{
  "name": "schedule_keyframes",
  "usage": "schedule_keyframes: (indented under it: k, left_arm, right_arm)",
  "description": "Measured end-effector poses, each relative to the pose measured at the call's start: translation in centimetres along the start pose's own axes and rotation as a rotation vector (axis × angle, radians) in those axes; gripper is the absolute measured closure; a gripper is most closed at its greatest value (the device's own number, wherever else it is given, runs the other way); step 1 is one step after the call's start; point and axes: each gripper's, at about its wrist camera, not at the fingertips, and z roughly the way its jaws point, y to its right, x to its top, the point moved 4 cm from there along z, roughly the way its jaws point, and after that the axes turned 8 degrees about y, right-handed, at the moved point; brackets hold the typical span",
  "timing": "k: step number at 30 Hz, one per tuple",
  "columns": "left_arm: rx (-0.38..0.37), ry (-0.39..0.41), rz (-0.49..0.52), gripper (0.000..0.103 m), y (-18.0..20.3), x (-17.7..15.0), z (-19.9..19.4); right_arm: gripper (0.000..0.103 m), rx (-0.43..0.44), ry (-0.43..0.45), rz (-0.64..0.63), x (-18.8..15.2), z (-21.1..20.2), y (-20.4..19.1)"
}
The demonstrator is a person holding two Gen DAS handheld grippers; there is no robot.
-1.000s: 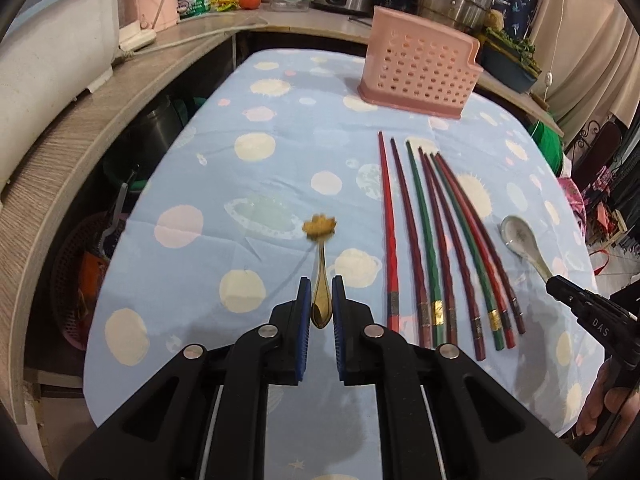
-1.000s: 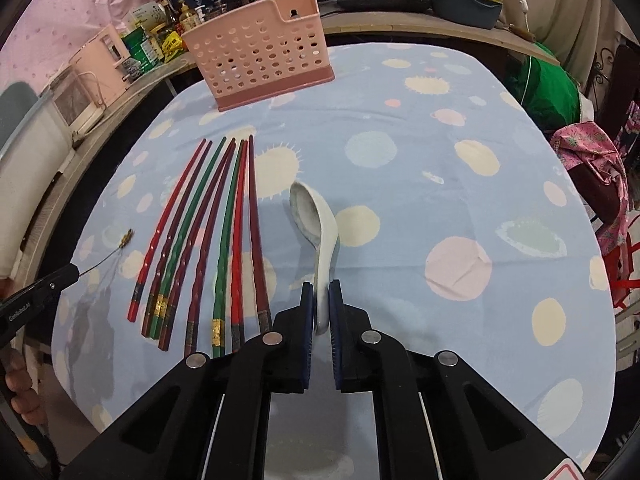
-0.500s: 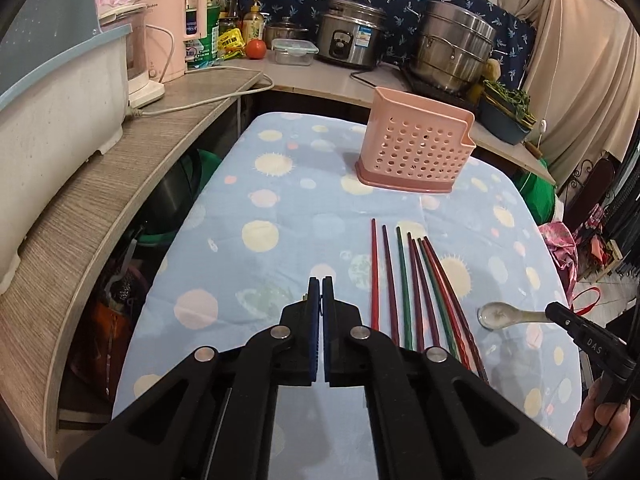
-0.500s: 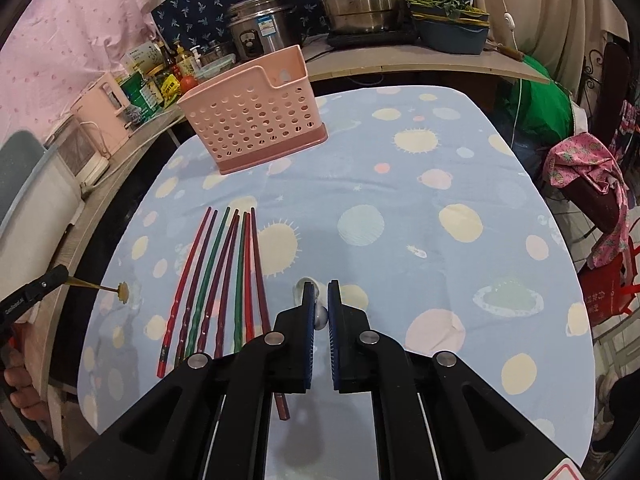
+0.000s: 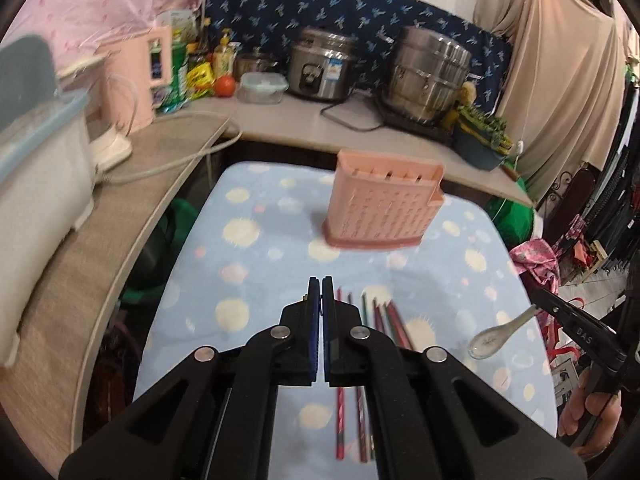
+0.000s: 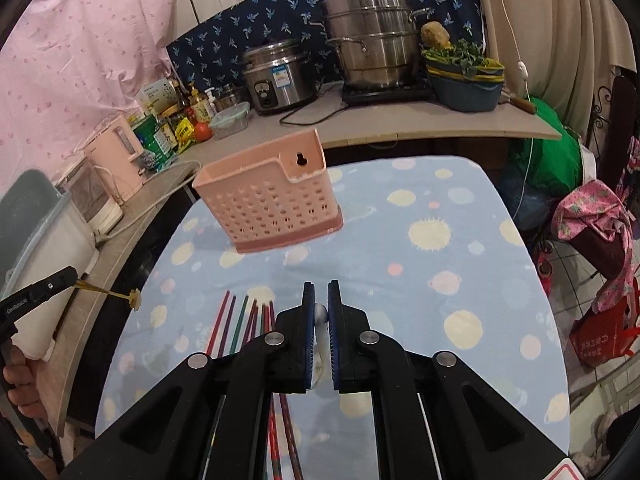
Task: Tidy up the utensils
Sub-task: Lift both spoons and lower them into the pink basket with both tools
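1. Looking through the left wrist view, the left gripper (image 5: 321, 292) has its jaws pressed tight together. What it holds cannot be seen here, because the black fingers hide it.
2. The pink holder (image 5: 382, 210) stands far up the dotted tablecloth (image 5: 248, 300). It looks blurry, so its slots are hard to make out.
3. The chopsticks (image 5: 384, 320) lie on the cloth under the gripper, and the fingers cover their middles.
4. The white spoon (image 5: 502, 332) hangs in the air at the right, pinched by its handle tip in the right gripper. It could swing or slip, since so little of it is pinched.
5. Turning to the right wrist view, the right gripper (image 6: 321, 294) is closed on the white spoon handle. The bowl hangs below, hidden.
6. At the left edge, the left gripper's tip pinches a thin gold spoon (image 6: 110, 293) with a flower end. It sticks out sideways and could twist or fall.
7. Both spoons are well apart from the holder. Its openings look narrow, so a spoon could bump the rim and tip it.
8. A hand (image 6: 20, 380) is cut off by the edge.
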Motion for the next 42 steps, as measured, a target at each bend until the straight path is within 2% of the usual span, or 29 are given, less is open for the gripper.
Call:
schedule_keyframes:
  k: [6,9,13,17,21,28,33,42]
  left_arm:
    - [-0.059,0.087,0.013,0.102,2.9,7.5,2.2]
    - [-0.080,0.105,0.007,0.102,3.9,10.5,4.3]
    - [-0.093,0.102,0.012,0.102,4.8,12.7,7.4]
    - [-0.093,0.065,0.013,0.102,5.3,13.1,11.1]
    - [-0.091,0.017,0.002,0.102,5.1,12.4,14.0]
    - [-0.056,-0.042,0.001,0.102,3.8,10.5,18.3]
    - [-0.002,-0.060,0.016,0.101,2.8,10.0,20.5]
    - [0.089,-0.056,0.036,0.098,0.9,10.1,21.9]
  right_arm:
    - [0.096,0.026,0.113,0.000,7.7,2.7,-1.0]
    - [0.096,0.038,0.150,0.008,11.2,4.6,-1.4]
    - [0.096,0.026,0.187,-0.004,14.8,7.2,-2.0]
    - [0.096,0.017,0.179,0.003,16.7,10.4,-2.2]
    - [0.096,0.007,0.130,0.011,16.6,13.7,-1.8]
    - [0.096,0.000,0.046,0.022,14.1,18.3,-0.8]
    - [0.096,0.010,0.008,0.016,12.5,19.7,-0.8]
    - [0.092,-0.011,0.018,-0.015,11.5,19.5,-1.0]
